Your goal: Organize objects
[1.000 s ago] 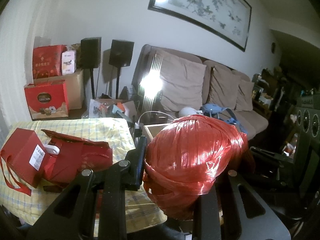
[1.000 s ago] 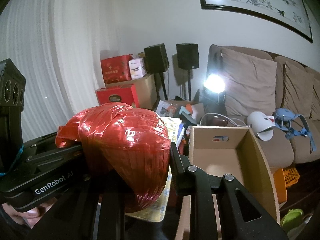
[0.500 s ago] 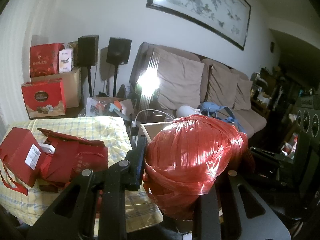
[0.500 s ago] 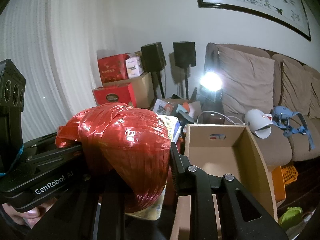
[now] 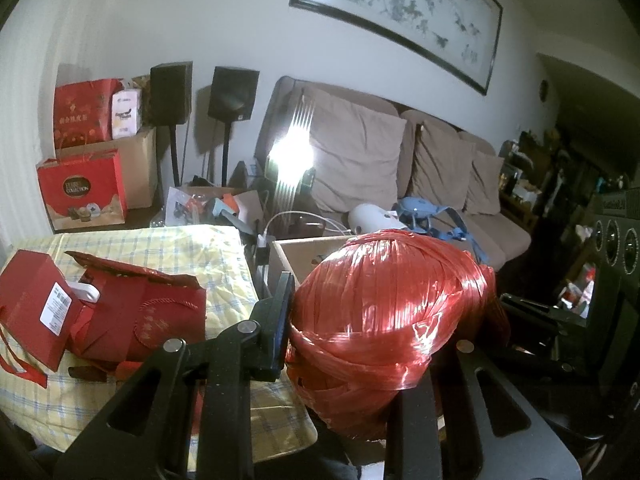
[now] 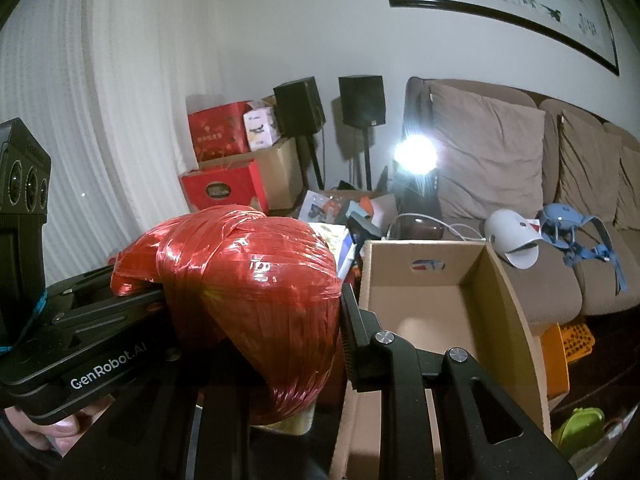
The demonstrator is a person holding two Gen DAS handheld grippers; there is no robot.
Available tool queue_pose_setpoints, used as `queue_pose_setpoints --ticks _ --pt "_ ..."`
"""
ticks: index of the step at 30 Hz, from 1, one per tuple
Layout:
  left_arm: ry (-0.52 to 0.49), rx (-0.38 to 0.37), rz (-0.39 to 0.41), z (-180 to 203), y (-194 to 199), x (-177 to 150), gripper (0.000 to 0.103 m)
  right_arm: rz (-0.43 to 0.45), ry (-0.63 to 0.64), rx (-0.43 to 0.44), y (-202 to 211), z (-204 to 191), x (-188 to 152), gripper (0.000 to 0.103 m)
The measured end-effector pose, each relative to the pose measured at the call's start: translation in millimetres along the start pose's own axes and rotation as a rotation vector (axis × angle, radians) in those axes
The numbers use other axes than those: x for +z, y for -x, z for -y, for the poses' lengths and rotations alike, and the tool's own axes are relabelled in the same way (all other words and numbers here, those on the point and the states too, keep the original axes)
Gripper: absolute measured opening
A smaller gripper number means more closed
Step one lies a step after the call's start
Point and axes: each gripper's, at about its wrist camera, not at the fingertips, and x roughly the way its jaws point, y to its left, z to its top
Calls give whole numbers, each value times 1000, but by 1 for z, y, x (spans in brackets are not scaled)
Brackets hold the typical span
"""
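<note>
Both grippers, left gripper and right gripper, clamped on red twine ball; cardboard box just right, empty; drop pending

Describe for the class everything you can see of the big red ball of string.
The ball of string is a large, rounded bundle wound from flat, shiny red plastic strips that cross in bands. It is held off the table between both claws: the left claw and the right claw each press its sides. A loose twisted end sticks out on one side. An open cardboard box stands just beyond it.
</note>
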Motion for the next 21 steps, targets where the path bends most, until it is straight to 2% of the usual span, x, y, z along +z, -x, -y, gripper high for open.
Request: queue_pose_setpoints --ticks 21 --pt "-2 -19 -25 11 -13 0 23 -19 -24 -24 0 13 -2 22"
